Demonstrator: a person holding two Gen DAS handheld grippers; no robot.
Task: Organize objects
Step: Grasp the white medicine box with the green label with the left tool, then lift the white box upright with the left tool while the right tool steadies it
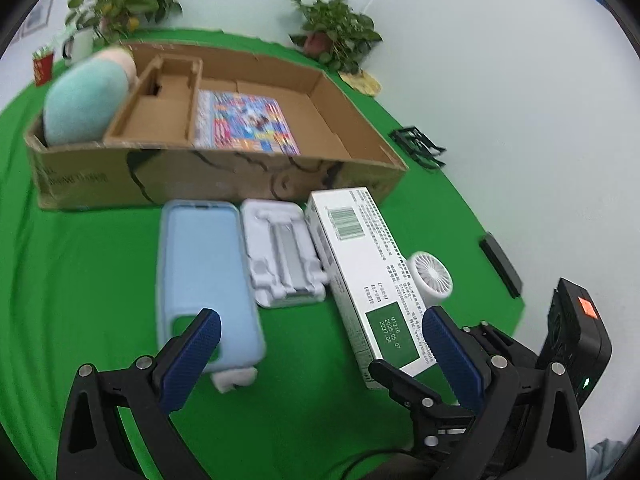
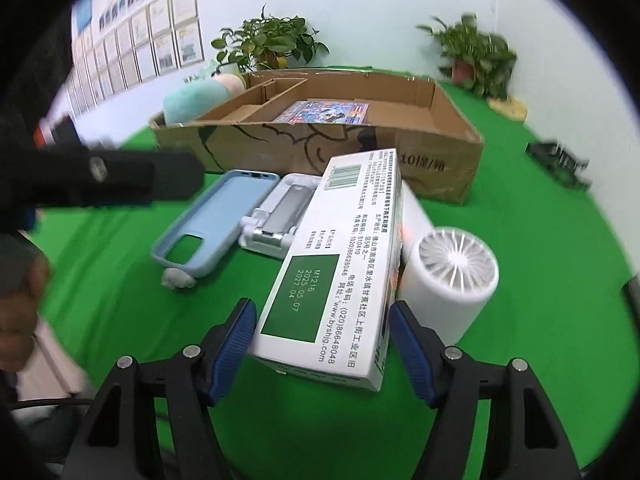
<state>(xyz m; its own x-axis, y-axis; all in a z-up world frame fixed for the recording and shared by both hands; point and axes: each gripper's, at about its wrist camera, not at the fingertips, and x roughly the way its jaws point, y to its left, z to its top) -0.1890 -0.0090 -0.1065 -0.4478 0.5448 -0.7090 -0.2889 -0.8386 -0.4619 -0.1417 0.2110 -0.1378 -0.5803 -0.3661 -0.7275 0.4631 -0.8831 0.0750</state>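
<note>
Bracketing the white medicine carton (image 2: 328, 264) on the green surface (image 2: 540, 264): right tongs (image 2: 323, 344) straddle its near end, contact unclear; left tongs (image 1: 320, 356) apart, empty. Risk: carton nudging the handheld fan (image 2: 452, 280) just beside it.

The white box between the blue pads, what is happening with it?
A person is tidying items on a green cloth. The right hand-held gripper straddles the near end of the white box; whether its pads press yet is unclear. The left hand-held gripper is open above the cloth near the blue phone case. The cardboard box behind already holds a colourful booklet.
</note>
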